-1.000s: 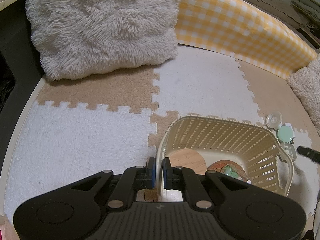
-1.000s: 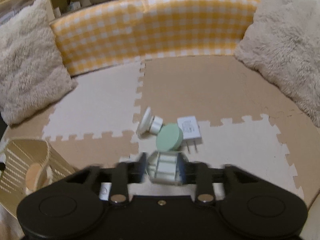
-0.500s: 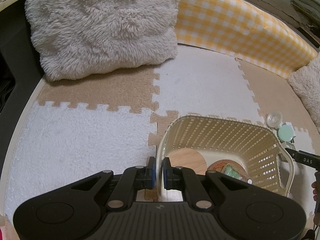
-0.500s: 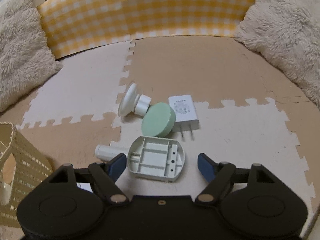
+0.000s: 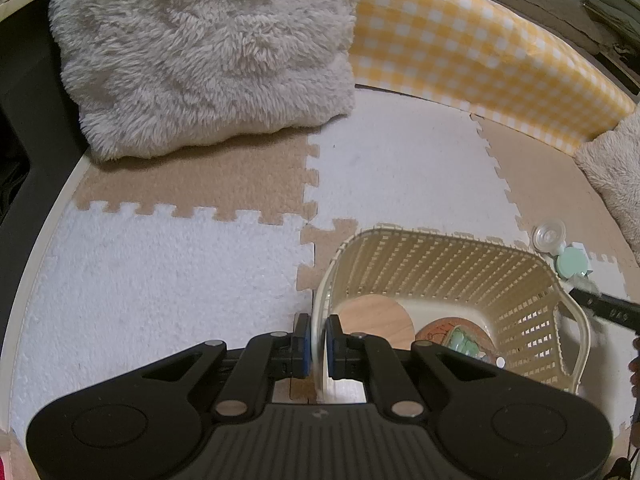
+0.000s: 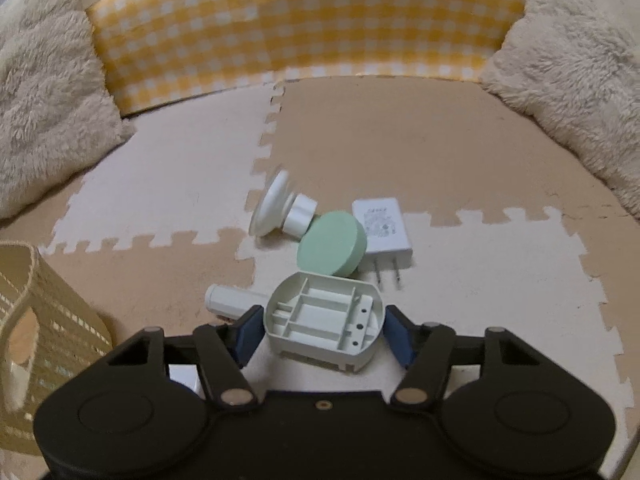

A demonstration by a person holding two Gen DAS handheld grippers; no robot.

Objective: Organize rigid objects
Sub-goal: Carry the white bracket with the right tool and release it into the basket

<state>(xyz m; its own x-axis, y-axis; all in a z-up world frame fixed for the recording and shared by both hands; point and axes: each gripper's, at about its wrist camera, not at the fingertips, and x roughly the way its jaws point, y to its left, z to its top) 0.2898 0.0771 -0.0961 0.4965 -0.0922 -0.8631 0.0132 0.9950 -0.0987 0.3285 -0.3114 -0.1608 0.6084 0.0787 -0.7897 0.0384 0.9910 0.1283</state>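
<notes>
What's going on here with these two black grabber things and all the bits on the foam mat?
A person is tidying small hard objects into a cream plastic lattice basket. The left gripper is shut on the basket's rim, steadying it; a round wooden disc already lies inside. The right gripper is open, its fingers either side of a pale ribbed plastic housing on the mat. A mint green round puck, a white plug adapter and a white suction cup wait behind.

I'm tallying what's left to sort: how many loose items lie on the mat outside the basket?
5: suction cup, green disc, charger, white tube, and tray between the right gripper fingers. More may hide behind it.
</notes>
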